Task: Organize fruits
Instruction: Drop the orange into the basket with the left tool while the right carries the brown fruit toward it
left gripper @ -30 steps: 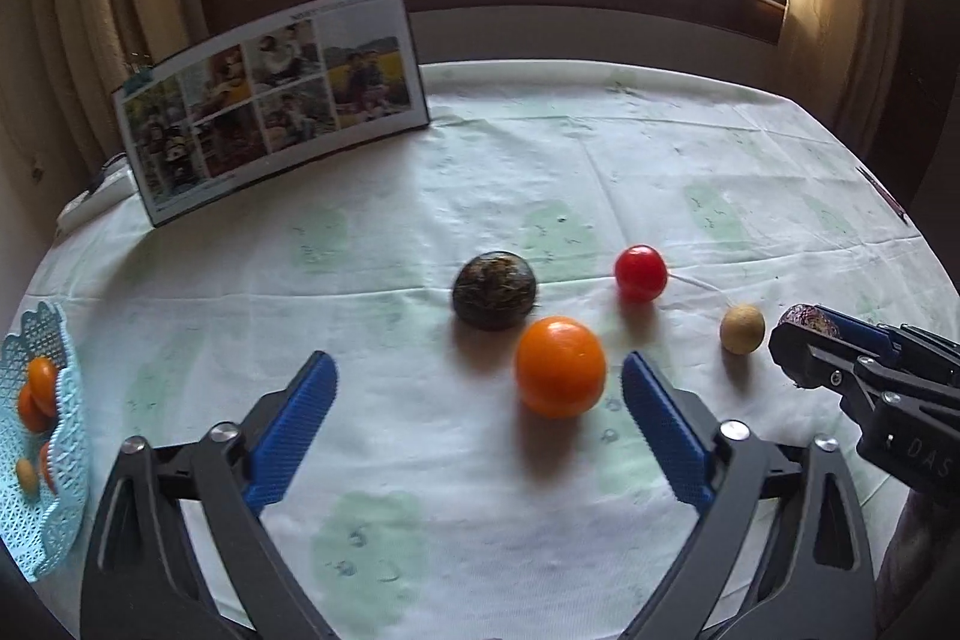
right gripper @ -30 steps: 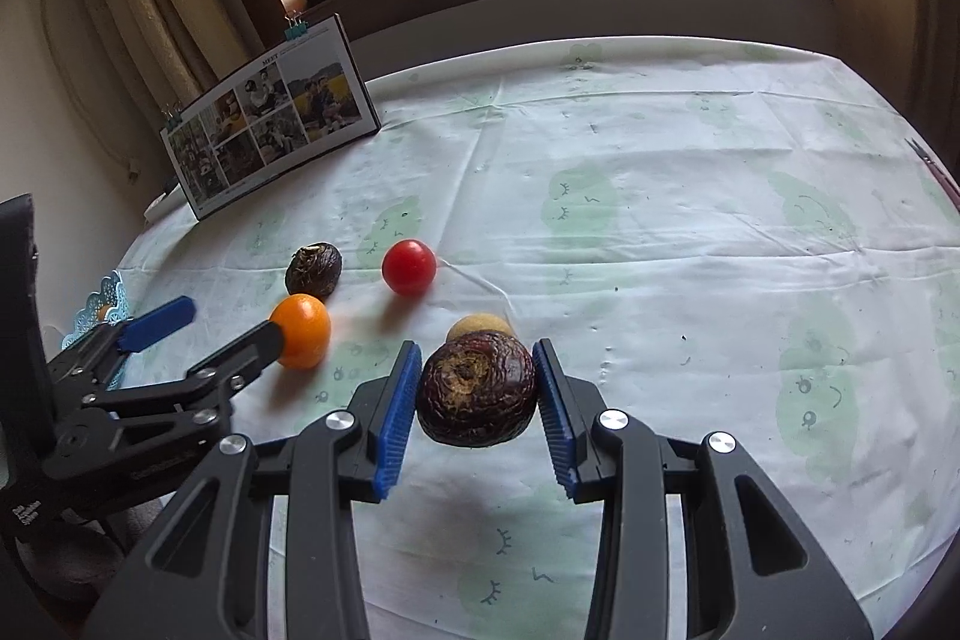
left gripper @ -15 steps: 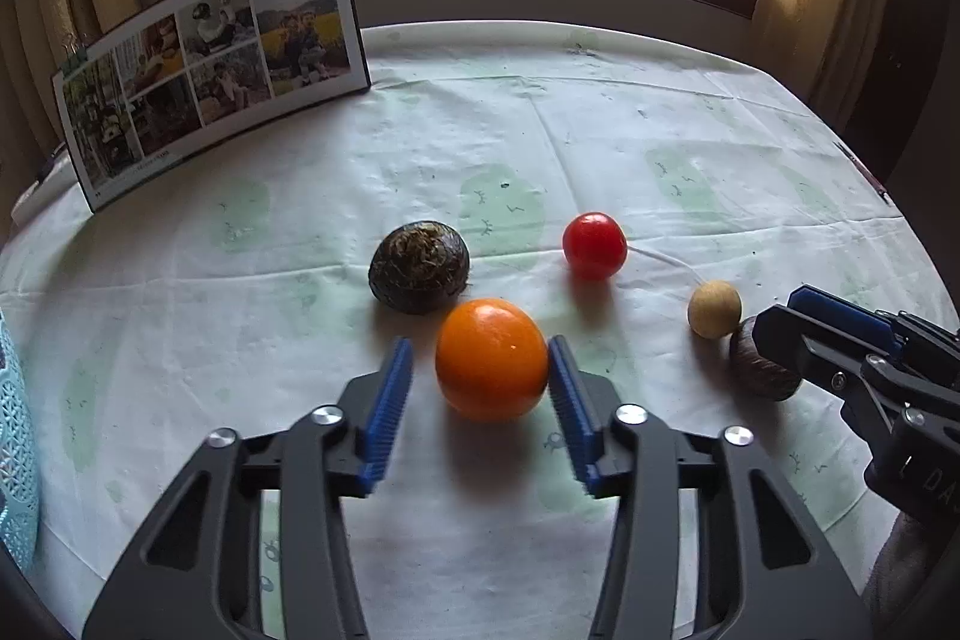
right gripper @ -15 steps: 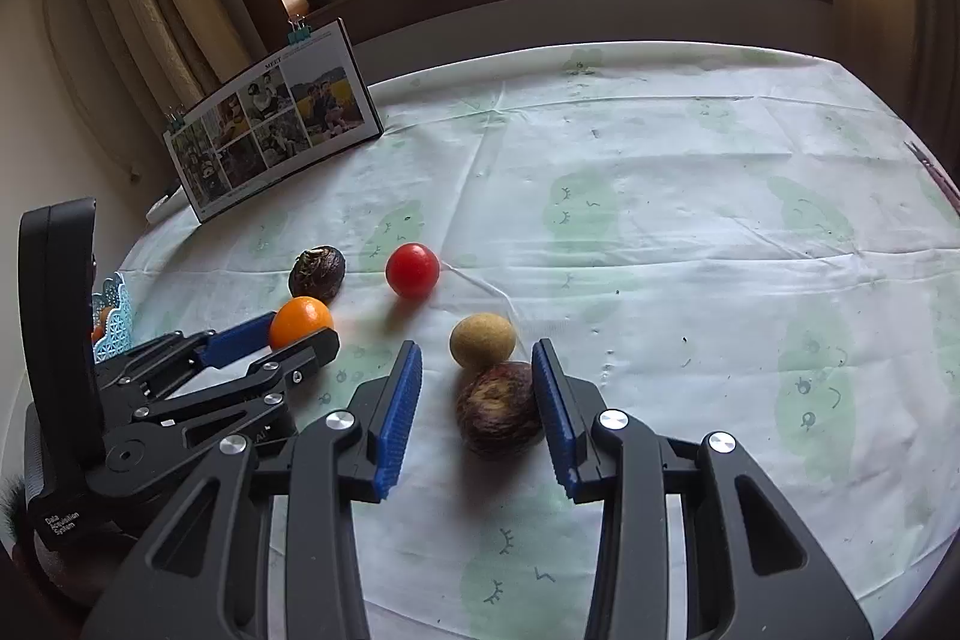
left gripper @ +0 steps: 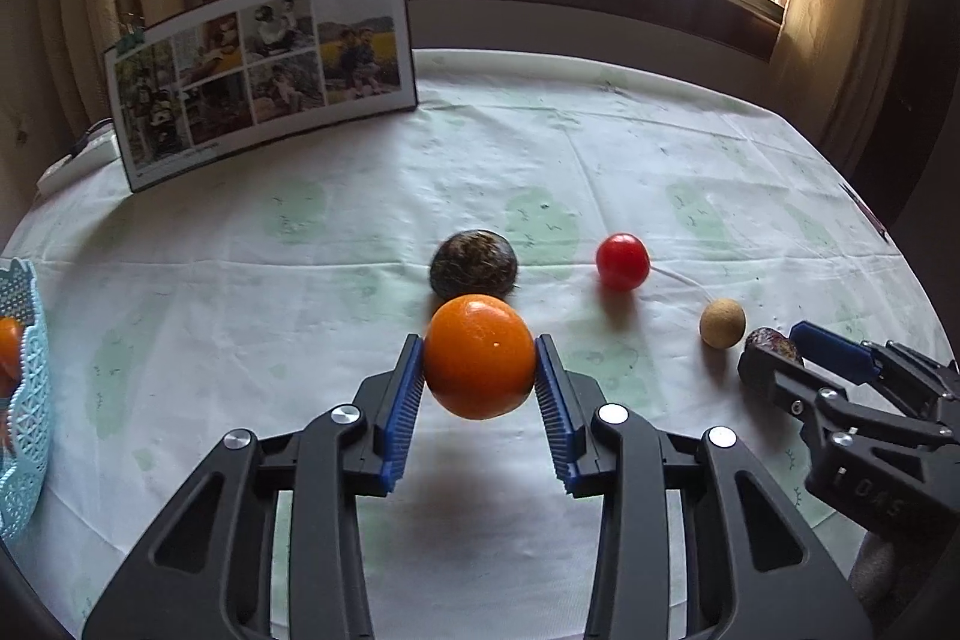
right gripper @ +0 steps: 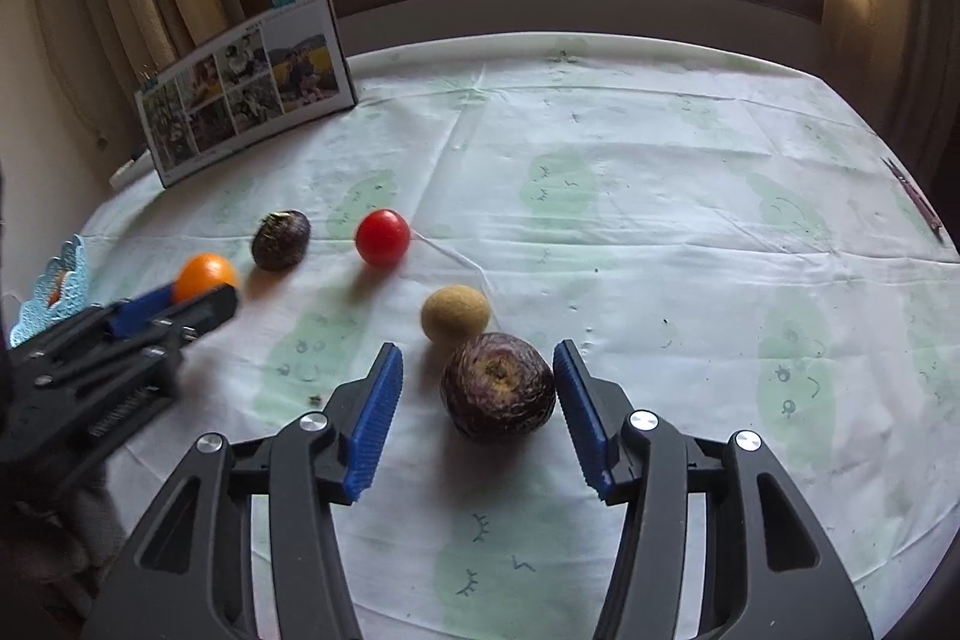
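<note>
My left gripper point(left gripper: 480, 361) is shut on an orange point(left gripper: 480, 357), held a little above the tablecloth. Behind the orange lies a dark round fruit point(left gripper: 474, 264); to its right are a red tomato point(left gripper: 622, 261) and a small tan fruit point(left gripper: 722, 322). My right gripper point(right gripper: 478, 382) stands open around a dark purple wrinkled fruit point(right gripper: 498, 386) that rests on the cloth, touching neither pad. The tan fruit point(right gripper: 455, 313) sits just beyond it, with the tomato point(right gripper: 382, 238) and the other dark fruit point(right gripper: 280, 240) farther left. A blue lattice basket point(left gripper: 21, 394) at the left edge holds orange fruits.
A photo board point(left gripper: 264, 70) stands propped at the back left of the round table point(left gripper: 660, 130). Curtains and a window sill run behind the table. A thin pen-like object point(right gripper: 915, 196) lies at the right edge. The left gripper point(right gripper: 180, 301) appears at the left of the right wrist view.
The left gripper moved in around the orange, shut on it and lifted it slightly. The right gripper set the purple fruit down beside the tan fruit and opened wider.
</note>
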Motion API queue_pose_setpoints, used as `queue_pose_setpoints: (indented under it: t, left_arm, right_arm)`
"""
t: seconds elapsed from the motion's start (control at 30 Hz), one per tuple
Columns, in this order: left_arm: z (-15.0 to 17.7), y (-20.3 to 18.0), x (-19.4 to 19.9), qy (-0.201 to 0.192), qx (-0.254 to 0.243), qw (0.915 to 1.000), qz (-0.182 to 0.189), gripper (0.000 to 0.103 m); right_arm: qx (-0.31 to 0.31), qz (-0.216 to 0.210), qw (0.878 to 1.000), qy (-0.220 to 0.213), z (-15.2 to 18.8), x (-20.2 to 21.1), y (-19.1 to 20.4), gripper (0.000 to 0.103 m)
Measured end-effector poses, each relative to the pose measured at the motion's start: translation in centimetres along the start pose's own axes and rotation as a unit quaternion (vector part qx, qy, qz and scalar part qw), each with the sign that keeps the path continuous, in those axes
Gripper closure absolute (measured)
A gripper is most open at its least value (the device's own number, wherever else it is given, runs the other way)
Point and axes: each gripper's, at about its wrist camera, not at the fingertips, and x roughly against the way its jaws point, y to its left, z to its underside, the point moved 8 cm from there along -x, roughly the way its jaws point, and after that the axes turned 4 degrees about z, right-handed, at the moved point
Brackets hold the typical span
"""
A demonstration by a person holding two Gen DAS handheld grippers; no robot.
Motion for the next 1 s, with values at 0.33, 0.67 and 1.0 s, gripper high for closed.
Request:
queue_pose_setpoints:
  t: [0.33,0.67,1.0]
  left_arm:
    - [-0.1,3.4,2.9,-0.032,0.026,0.9985,-0.038,0.065]
    - [0.8,8.7,5.9,-0.053,0.069,0.9924,-0.087,0.065]
    - [1.2,15.5,10.3,-0.090,0.115,0.9769,-0.156,0.065]
  right_arm:
    - [0.010,0.007,1.000,0.011,0.6,-0.9,-0.2,0.064]
    - [0.008,0.002,1.000,0.006,0.6,-0.6,0.0,0.064]
    - [0.003,-0.002,1.000,0.010,0.5,-0.9,-0.1,0.064]
